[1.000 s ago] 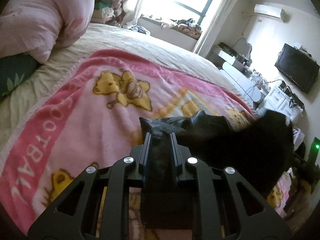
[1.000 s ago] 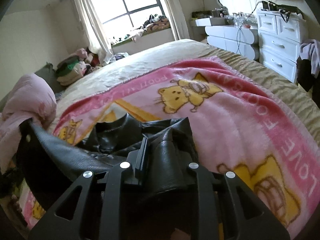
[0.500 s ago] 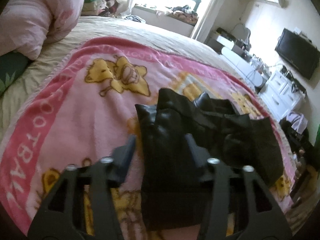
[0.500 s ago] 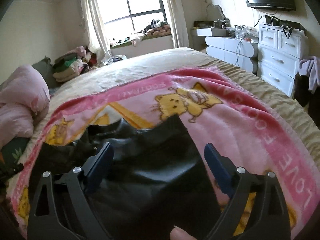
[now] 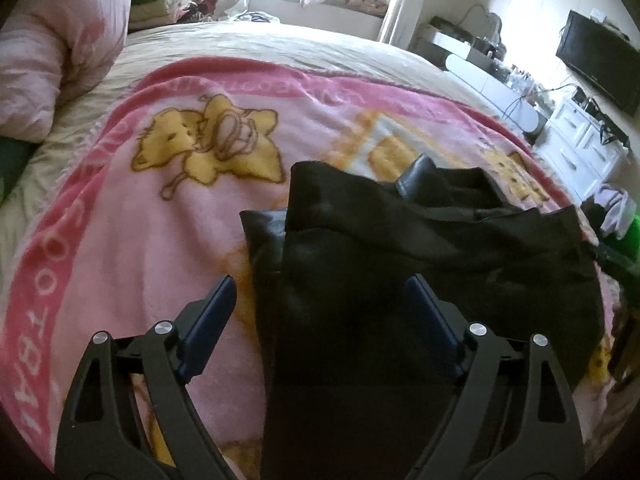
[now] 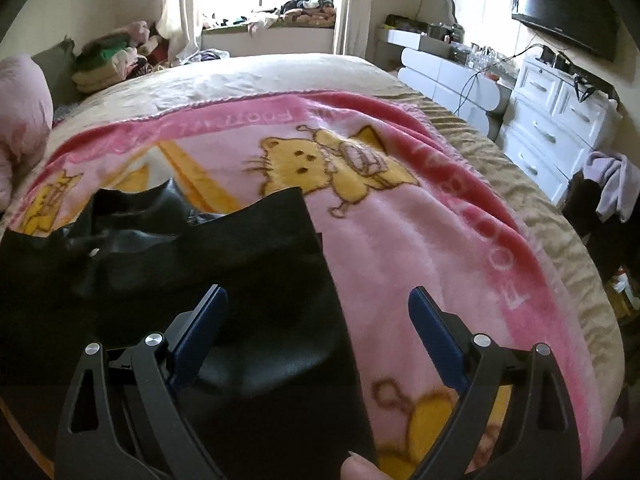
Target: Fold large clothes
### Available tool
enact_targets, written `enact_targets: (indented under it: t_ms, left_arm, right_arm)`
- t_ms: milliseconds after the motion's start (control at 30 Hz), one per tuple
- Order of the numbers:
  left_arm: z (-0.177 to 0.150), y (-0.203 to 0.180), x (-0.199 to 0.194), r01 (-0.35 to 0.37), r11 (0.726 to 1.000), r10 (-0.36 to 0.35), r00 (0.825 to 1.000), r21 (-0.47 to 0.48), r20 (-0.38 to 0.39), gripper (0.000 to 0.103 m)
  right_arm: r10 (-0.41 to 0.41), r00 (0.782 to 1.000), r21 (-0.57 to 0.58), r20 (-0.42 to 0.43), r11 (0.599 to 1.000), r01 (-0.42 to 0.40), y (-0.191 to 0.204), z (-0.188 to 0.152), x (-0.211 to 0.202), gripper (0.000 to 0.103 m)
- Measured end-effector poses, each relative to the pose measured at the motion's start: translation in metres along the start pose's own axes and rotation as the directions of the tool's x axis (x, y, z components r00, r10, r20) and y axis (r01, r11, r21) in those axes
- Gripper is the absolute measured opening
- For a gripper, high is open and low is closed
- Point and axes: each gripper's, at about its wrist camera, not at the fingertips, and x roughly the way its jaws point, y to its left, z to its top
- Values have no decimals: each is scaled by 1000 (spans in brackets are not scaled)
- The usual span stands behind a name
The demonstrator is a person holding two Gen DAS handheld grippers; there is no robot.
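The left gripper occupied the lower centre of its frame, pointing forward over the bed, its two blue-padded fingers spread wide and holding nothing. Between and beyond them lay the jacket, a black, leather-like garment bunched into a rough heap on the blanket, filling the lower centre and right of that frame; the left pad stood over bare blanket just beside the jacket's edge, while the right pad stood over the dark cloth. The right gripper sat likewise at the lower centre of its frame, jaws wide apart and empty, its left finger over the jacket and its right finger over pink blanket. In that view the jacket filled the lower left, one flat panel running up to a straight edge at mid-frame. A fingertip showed at the bottom edge, touching or just beside the garment's near border; which cannot be told. A pink quilt lay at the upper left of the left view, a white dresser and a TV at the upper right of the right view.
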Motion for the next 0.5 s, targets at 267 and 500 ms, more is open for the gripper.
enact_targets:
  t_ms: [267, 500]
  left_arm:
    - [6, -2, -28, 45, 999, -47, 994, 20, 96, 7]
    - [26, -9, -56, 47, 998, -54, 975, 41, 214, 6]
  right_arm:
    - [161, 982, 123, 104, 977, -173, -16, 10, -25, 12]
    - [169, 966, 155, 194, 967, -200, -22, 38, -40, 9]
